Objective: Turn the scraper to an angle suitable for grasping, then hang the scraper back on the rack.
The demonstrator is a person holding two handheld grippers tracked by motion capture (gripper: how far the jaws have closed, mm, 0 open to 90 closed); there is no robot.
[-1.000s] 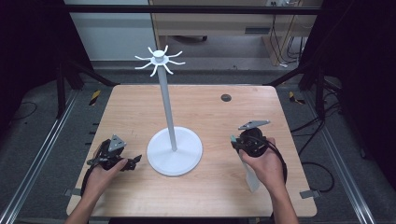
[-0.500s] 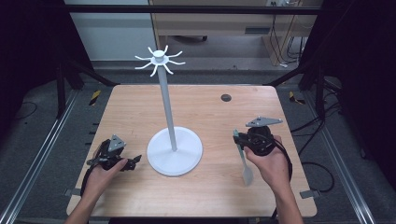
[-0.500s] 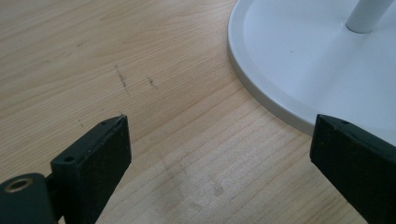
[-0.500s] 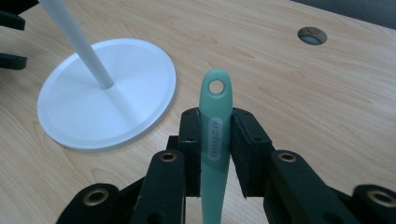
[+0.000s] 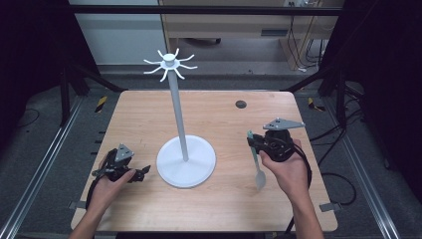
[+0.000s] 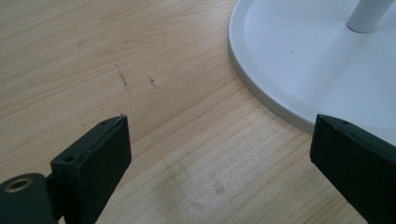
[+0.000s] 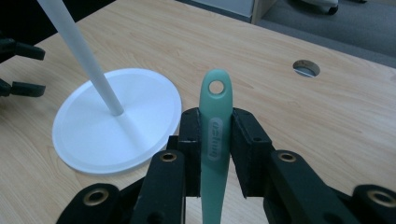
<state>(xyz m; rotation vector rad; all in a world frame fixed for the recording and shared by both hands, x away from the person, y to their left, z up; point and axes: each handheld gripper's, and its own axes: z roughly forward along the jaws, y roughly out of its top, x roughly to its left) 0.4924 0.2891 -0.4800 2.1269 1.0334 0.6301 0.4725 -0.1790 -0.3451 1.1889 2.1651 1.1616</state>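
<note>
A: Where was the right gripper [image 5: 255, 143] in the high view?

B: Right of centre, held in the person's right hand [image 5: 286, 169], off the wooden table [image 5: 224, 114]. Its 2 jaws were clamped on the handle of a pale green spoon [image 5: 257, 164].

A: And the spoon itself?

B: It hung below the jaws with its bowl toward the lower edge of the frame, just right of the white stand's round base [image 5: 186, 160]. In the right gripper view the spoon's handle [image 7: 215, 126] rose up the middle between the 2 black pads, its end with 1 hole sticking out above them.

A: The left gripper [image 5: 142, 171]?

B: Lower left of the high view, low over the table in the left hand [image 5: 107, 186], pointing at the base. In the left gripper view its jaws stood wide apart with nothing between them but bare wood, and the base's rim [image 6: 261, 93] lay at the upper right.

A: Anything else?

B: The stand's thin pole [image 5: 178, 114] rose to a ring of curved hooks [image 5: 170, 63] at upper centre. A small round hole [image 5: 241, 104] sat in the table's far side.
</note>
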